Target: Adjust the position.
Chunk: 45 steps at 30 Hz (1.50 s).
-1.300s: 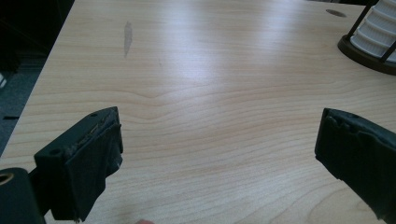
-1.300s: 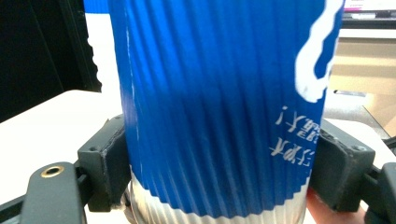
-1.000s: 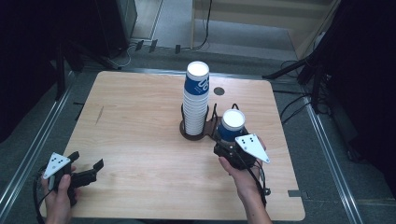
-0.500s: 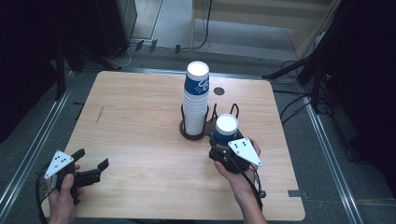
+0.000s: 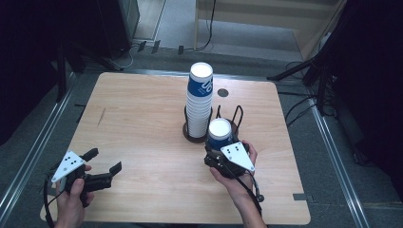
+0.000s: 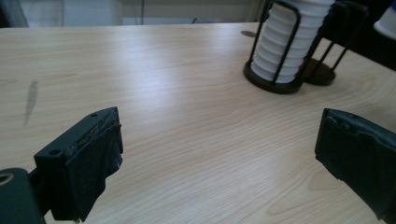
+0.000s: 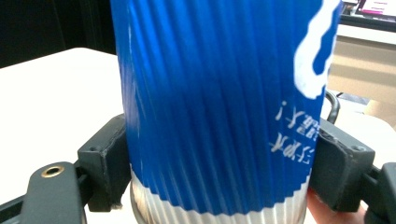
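Cup clamped upright in right gripper, pads pressing both sides of blue ribbed wall; sits at 5 o'clock of cup stack, just beside wire holder, near table centre-right. Stack standing in its black holder, at 12 o'clock on table. Left gripper at 7 o'clock near table corner, jaws wide, nothing between, above bare wood.
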{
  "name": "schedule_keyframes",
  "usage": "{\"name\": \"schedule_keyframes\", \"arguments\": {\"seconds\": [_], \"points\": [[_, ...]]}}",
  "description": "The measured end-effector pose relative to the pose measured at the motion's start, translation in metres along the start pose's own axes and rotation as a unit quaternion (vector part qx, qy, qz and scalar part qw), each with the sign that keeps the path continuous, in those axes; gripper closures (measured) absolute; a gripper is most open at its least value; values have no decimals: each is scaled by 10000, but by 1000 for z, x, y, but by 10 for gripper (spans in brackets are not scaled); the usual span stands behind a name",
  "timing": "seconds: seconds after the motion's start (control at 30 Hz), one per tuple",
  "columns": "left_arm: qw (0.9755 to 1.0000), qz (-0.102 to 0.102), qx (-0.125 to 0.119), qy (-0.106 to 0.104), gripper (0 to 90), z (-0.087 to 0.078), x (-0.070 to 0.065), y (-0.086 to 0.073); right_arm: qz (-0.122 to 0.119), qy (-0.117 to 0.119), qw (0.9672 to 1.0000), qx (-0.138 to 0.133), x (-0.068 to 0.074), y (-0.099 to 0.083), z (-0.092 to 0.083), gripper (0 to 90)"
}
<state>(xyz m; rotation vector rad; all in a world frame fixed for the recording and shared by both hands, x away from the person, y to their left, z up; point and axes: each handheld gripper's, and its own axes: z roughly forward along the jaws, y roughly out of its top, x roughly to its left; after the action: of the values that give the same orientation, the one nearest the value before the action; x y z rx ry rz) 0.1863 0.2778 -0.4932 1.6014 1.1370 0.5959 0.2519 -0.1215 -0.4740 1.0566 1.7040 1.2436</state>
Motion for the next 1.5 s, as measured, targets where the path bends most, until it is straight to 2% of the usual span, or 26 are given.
{"name": "schedule_keyframes", "arguments": {"seconds": [0.07, 0.13, 0.2, 0.23, 0.3, 0.57, 0.7, 0.9, 1.0, 1.13, 1.2, 1.43, 1.5], "points": [[9999, 87, -104, -25, 15, 0, -5, 4, -59, 11, 10000, 3, 4, 1, 0, 187], [9999, 158, -21, 48, 15, 3, -11, 9, -140, 22, 9999, 0, 8, 1, 1, 187], [9999, 116, 37, -37, 15, 7, -16, 12, -182, 35, 9998, -3, 11, 1, 1, 188], [9997, 140, 97, -176, 15, 11, -21, 15, -215, 65, 9997, 6, 13, 1, 2, 188], [9994, 158, 71, -297, 15, 15, -26, 18, -282, 58, 9996, 8, 15, 1, 2, 189], [9979, 172, 119, -620, 15, 29, -42, 30, -377, 60, 9993, 12, 17, 1, -1, 190], [9977, 271, 116, -612, 15, 37, -52, 37, -439, 67, 9990, -29, 20, 2, -3, 187], [9963, 367, 141, -764, 15, 47, -65, 45, -538, 57, 9985, -31, 23, 1, 0, 184], [9951, 342, 114, -926, 15, 51, -69, 51, -568, 87, 9983, -22, 26, 2, 0, 184], [9935, 369, 73, -1073, 15, 53, -75, 56, -752, 87, 9971, -44, 32, 2, -1, 187], [9928, 399, 98, -1125, 15, 52, -77, 56, -917, 69, 9957, -97, 36, 2, -3, 190], [9901, 468, 192, -1306, 15, 55, -82, 53, -1150, 71, 9933, -133, 44, 1, -3, 193], [9891, 447, 207, -1386, 15, 56, -83, 53, -1315, 41, 9912, -146, 48, 0, -3, 193]]}}
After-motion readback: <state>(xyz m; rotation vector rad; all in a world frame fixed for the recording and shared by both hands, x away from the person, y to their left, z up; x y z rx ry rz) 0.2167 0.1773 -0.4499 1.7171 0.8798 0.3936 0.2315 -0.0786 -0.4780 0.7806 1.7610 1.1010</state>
